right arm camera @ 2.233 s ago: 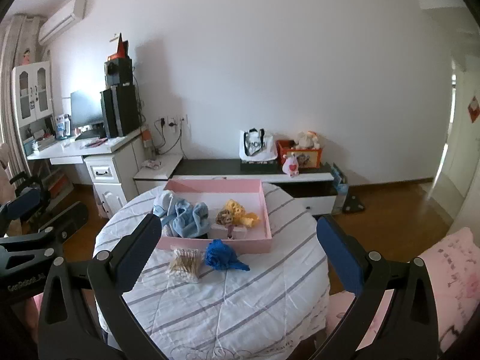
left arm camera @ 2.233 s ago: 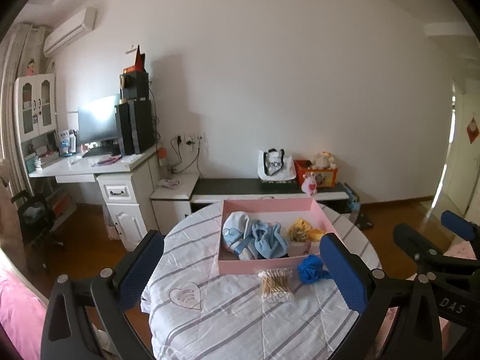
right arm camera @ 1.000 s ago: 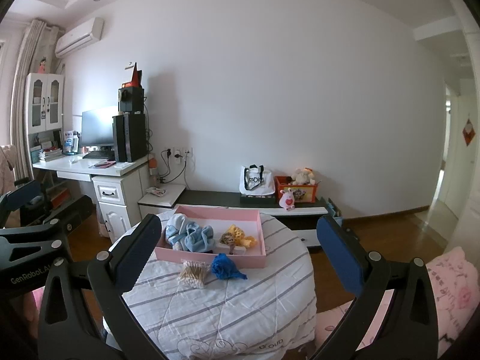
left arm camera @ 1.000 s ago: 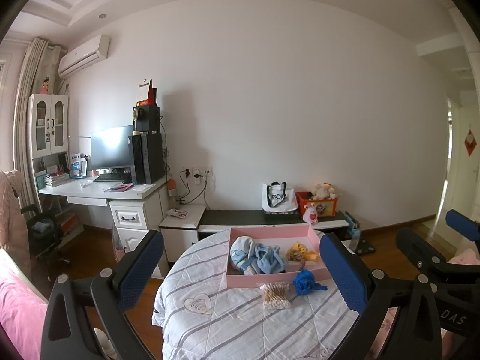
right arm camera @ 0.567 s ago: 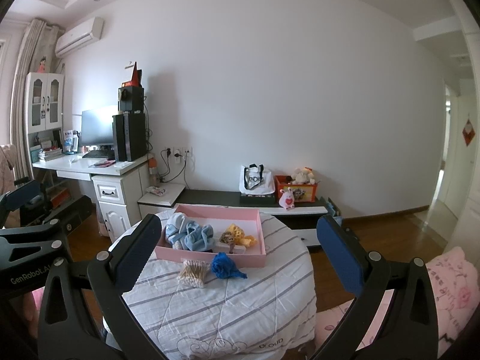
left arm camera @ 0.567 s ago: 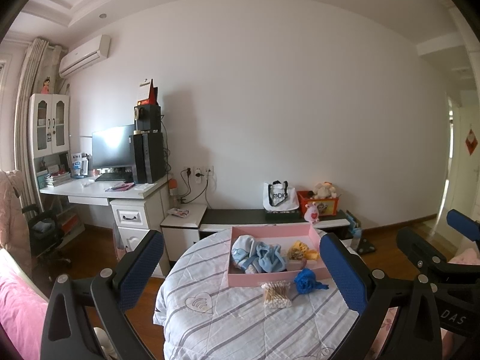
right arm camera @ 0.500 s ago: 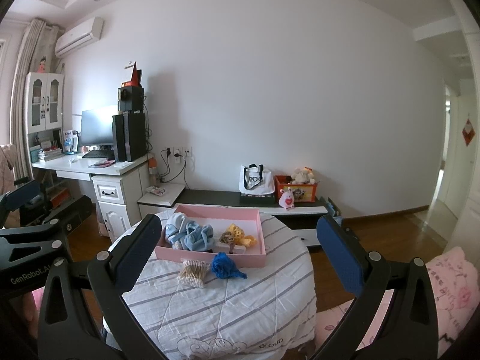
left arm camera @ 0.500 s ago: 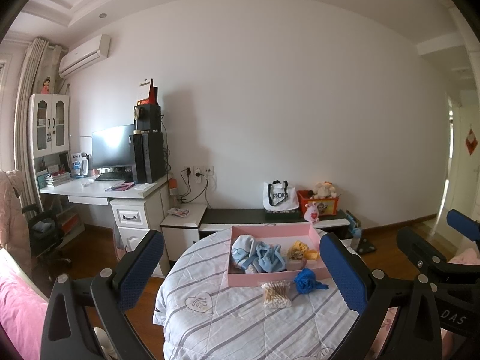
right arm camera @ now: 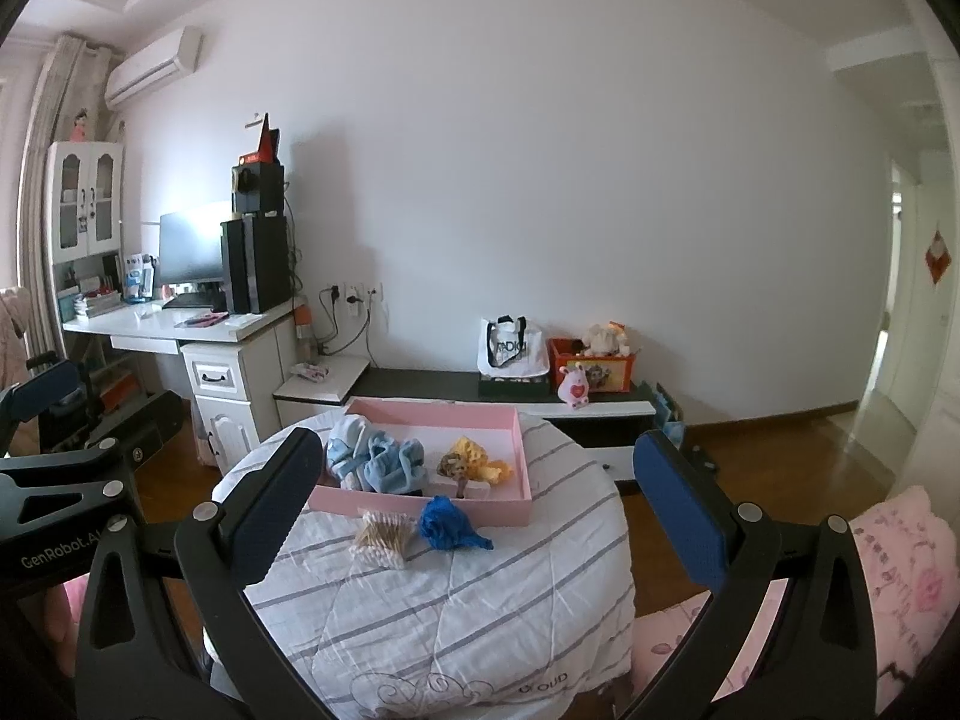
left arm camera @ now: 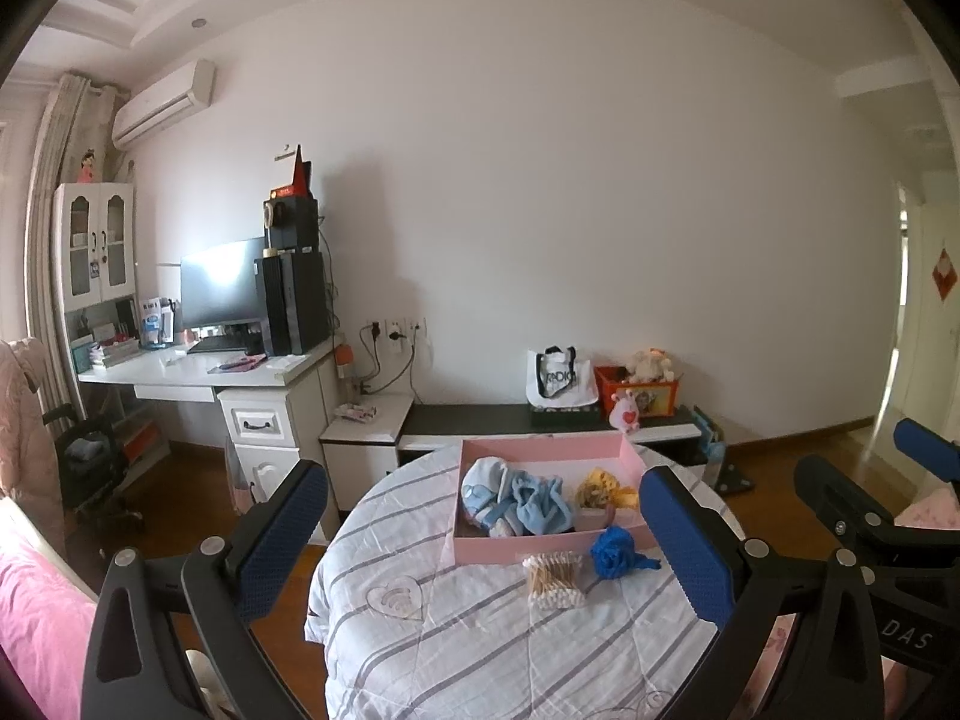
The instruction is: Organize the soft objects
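A pink box (left arm camera: 549, 547) (right arm camera: 420, 501) sits on a round table with a striped white cloth (left arm camera: 480, 630) (right arm camera: 480, 588). Light-blue soft cloths (left arm camera: 522, 501) (right arm camera: 378, 459) and a yellow soft thing (left arm camera: 603, 492) (right arm camera: 474, 456) lie inside it. A crumpled blue soft object (left arm camera: 618, 552) (right arm camera: 447, 525) and a pack of cotton swabs (left arm camera: 555, 579) (right arm camera: 381, 534) lie on the cloth in front of the box. My left gripper (left arm camera: 480, 546) and right gripper (right arm camera: 474, 510) are both open, empty, held back from the table.
A white desk with monitor and speakers (left arm camera: 240, 324) stands at the left. A low black TV bench (left arm camera: 540, 420) with a tote bag and a toy box runs along the wall. Pink bedding (right arm camera: 900, 570) lies at the right. Wood floor surrounds the table.
Both grippers drew back and tilted up from the table about two seconds ago. In the last second the views barely shifted. Nothing on the table moved.
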Demonstrator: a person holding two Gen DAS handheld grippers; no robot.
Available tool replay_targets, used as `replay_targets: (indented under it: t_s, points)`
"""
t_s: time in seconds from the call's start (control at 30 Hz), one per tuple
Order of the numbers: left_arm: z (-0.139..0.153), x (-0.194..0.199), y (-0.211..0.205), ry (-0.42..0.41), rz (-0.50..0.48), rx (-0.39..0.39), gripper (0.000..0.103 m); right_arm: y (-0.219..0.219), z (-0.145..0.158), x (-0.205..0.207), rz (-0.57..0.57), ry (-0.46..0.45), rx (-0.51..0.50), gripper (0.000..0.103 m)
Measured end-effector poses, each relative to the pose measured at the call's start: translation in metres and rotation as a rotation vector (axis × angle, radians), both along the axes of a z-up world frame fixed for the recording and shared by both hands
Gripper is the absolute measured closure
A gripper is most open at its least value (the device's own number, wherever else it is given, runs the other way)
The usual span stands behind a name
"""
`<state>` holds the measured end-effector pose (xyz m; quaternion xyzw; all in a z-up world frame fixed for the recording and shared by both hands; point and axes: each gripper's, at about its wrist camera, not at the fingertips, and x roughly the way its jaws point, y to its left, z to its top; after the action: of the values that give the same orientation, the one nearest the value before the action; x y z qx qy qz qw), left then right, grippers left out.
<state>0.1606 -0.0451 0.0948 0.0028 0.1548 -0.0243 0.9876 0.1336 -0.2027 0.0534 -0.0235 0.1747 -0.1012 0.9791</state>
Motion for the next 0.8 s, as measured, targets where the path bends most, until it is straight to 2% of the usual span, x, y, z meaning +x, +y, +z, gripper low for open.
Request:
replay_targets:
  t_s: [0.4,0.8]
  points:
    - [-0.016,0.044,-0.006,0.104,-0.014,0.027,0.0,-0.017,-0.028,0.033,-0.01,0.095,0.039,0.0]
    - [-0.053,0.132,-0.021,0.295,-0.034,0.059,0.0,-0.052,-0.089,0.102,-0.064,0.302,0.106,0.0]
